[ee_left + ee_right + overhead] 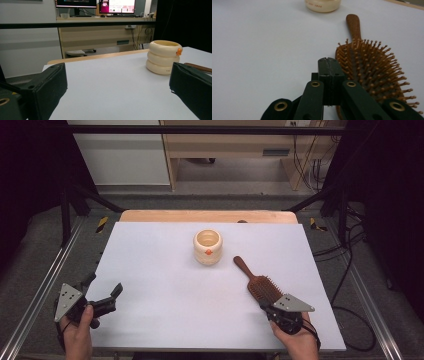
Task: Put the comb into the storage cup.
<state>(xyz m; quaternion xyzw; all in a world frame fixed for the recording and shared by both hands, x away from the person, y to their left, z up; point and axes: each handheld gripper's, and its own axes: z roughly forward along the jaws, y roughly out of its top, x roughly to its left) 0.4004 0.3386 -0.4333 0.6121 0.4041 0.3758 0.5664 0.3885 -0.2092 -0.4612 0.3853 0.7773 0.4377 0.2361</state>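
A wooden hairbrush (pixel 260 285) lies bristles-up at the table's (pixel 165 295) near right, handle toward the cream ringed cup (pixel 207 247). The right gripper (pixel 329 60), jaws pressed together and empty, rests just left of the bristles, seemingly ready to nudge it. The left gripper (pixel 116 292) waits wide open at the near left edge; the brush's near end is hidden under the right gripper.

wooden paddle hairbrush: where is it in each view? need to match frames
High view: brown wooden paddle hairbrush right of centre, handle toward the cream ringed cup.
Left gripper view: handle at right edge, behind the right jaw.
Right gripper view: right half, bristles up, beside the shut right gripper.
Shared landmark: the cup.
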